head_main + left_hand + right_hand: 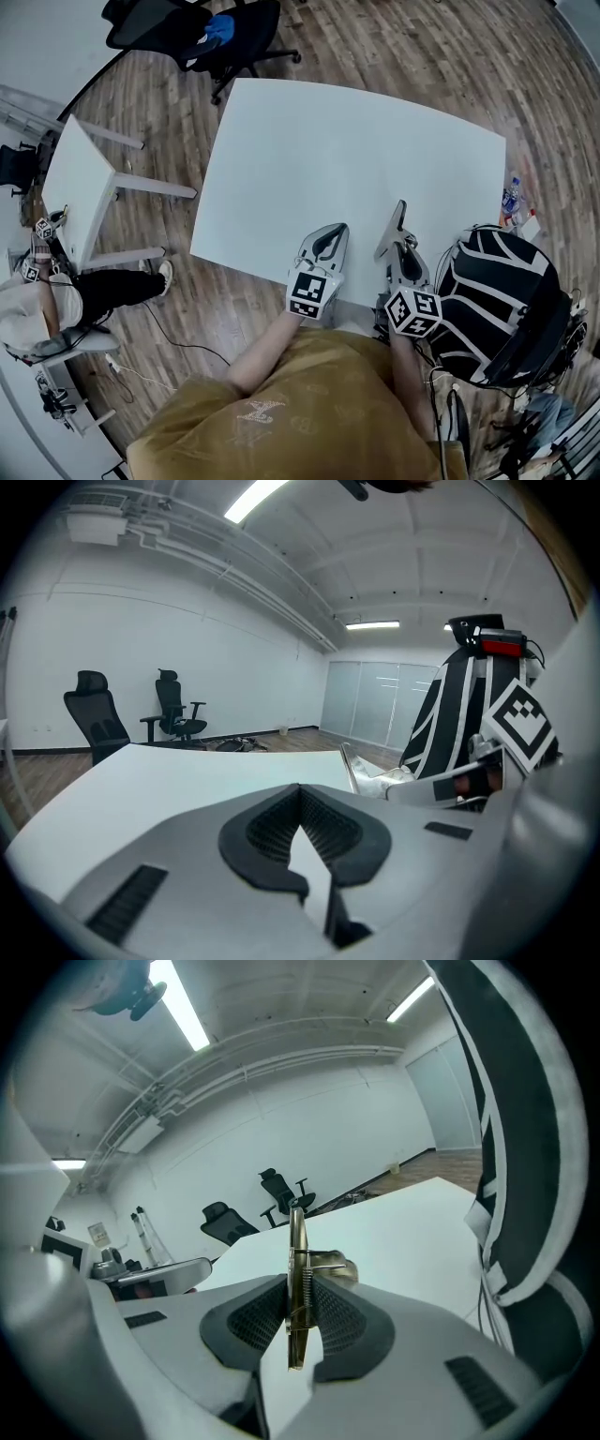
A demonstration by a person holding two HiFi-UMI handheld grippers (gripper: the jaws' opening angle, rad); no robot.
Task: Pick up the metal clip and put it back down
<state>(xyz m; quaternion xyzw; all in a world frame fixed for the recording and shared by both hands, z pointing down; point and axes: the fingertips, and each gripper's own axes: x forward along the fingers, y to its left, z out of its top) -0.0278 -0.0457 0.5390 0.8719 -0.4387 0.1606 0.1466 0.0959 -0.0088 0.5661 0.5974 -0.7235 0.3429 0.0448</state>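
The metal clip is a thin brass-coloured spring clip standing on edge. My right gripper is shut on it, the ribbed black pads pressing on both sides. In the head view the clip sticks out past the right gripper, low over the white table near its front edge. My left gripper hovers beside it to the left, shut with nothing between its pads. From the left gripper view its jaws meet at the tips, and the clip shows off to the right.
A black-and-white striped chair stands close on the right. A small white table and a seated person are at the left. Black office chairs stand beyond the table's far edge. A bottle lies on the wooden floor.
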